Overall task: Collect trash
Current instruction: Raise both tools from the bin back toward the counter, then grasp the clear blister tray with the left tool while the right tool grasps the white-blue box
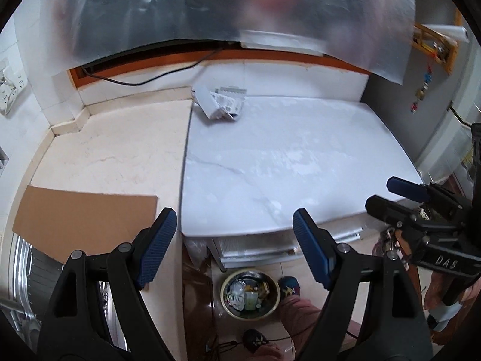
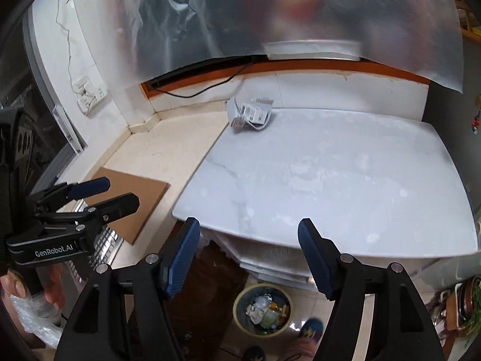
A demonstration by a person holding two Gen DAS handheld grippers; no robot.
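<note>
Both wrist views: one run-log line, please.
left gripper open, empty | right gripper open, empty | crumpled white printed wrapper on white marble slab | round yellow-rimmed bin holds trash

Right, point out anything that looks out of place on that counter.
One torn paper package lies crumpled at the back of the white marble slab, near the wall. A loose cardboard sheet overhangs the beige counter's front edge.

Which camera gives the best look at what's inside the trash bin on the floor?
The right wrist view: the bin sits unobstructed between the fingers, its crumpled contents distinct. The left wrist view shows the bin too, slightly smaller and duller.
</note>
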